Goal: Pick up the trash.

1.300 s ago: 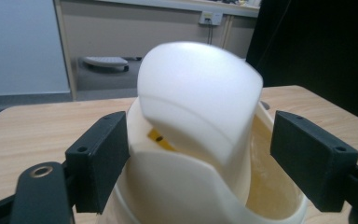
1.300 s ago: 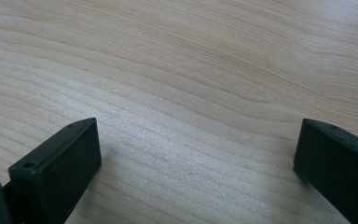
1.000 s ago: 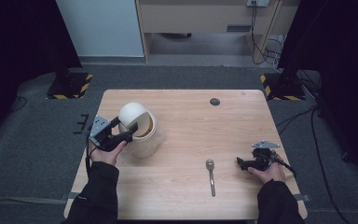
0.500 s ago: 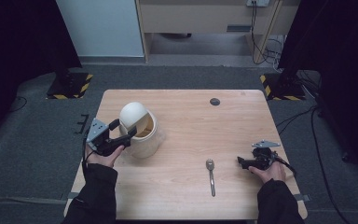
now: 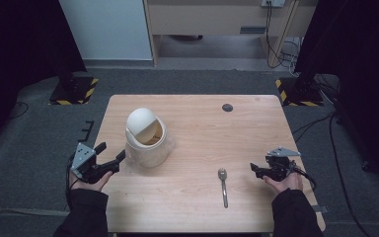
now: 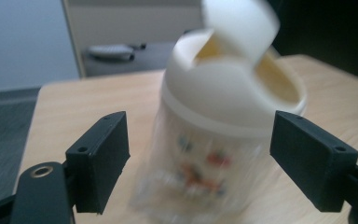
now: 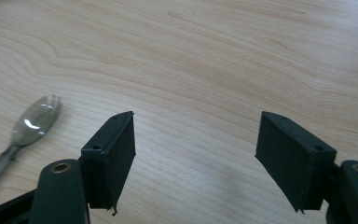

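My left gripper [image 6: 198, 163] gapes wide before the cream bin [image 5: 147, 139] at frame left; my right gripper [image 7: 196, 158], also spread, rests lower right beside the spork [image 5: 223, 184].

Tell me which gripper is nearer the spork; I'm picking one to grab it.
Right. The right gripper sits open on the table just right of the spork; the left gripper is across the table, by the bin.

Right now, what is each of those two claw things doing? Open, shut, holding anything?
Left gripper: open, jaws either side of the cream bin, not clamped on it.
Right gripper: open, holding nothing; the spork lies off to its side.
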A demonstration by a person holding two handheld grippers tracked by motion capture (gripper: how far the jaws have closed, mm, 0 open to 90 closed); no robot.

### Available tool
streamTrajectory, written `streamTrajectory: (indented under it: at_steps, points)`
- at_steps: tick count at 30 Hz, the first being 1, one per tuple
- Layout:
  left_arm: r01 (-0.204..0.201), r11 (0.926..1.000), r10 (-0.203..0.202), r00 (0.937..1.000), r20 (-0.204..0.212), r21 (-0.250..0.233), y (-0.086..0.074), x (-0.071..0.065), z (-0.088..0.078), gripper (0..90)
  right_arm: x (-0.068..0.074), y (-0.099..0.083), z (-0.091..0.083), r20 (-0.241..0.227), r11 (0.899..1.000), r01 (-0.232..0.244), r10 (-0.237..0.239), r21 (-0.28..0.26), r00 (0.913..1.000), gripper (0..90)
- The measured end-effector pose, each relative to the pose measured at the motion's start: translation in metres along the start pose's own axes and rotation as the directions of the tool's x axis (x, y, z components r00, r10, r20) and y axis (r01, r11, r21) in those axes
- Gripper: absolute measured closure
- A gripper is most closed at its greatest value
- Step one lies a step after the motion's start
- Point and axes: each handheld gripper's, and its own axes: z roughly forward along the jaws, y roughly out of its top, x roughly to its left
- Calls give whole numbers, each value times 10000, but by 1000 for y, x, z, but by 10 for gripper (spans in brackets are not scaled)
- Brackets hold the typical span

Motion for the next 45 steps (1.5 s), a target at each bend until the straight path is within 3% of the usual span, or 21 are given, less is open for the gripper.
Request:
streamTrajectory:
  at_steps: [6, 12, 14, 22, 27, 32, 38, 45]
  points:
    - [-76, 9905, 96, 9999, -137, 1376, -21, 12, 12, 173, 16, 5, -9, -152, 9994, 254, -258, -234, 9996, 319]
    - [89, 9659, -42, 9998, -187, 2586, -39, 23, 24, 165, 39, 11, -14, -398, 9986, 229, -249, -479, 9989, 326]
    - [104, 9607, -62, 9999, -160, 2775, -41, 25, 27, 159, 48, 13, -14, -462, 9979, 346, -371, -540, 9982, 339]
    - [119, 9567, -75, 9998, -163, 2908, -42, 28, 30, 150, 77, 16, -7, -812, 9976, 682, -693, -154, 9943, 345]
    - [88, 9541, -39, 9998, -170, 2993, -42, 27, 31, 149, 89, 13, 1, -1075, 9996, 274, -281, -77, 9938, 365]
    - [178, 9565, -134, 9998, -171, 2913, -42, 27, 31, 145, 97, 6, 11, -977, 9995, 160, -132, 278, 9951, 392]
    - [143, 9554, -113, 9999, -119, 2948, -41, 27, 32, 145, 105, -2, 24, -1034, 9932, 341, -225, 1110, 9944, 413]
    - [176, 9560, -144, 9998, -131, 2929, -41, 27, 32, 143, 111, -8, 30, -1129, 9889, 373, -211, 1436, 9934, 436]
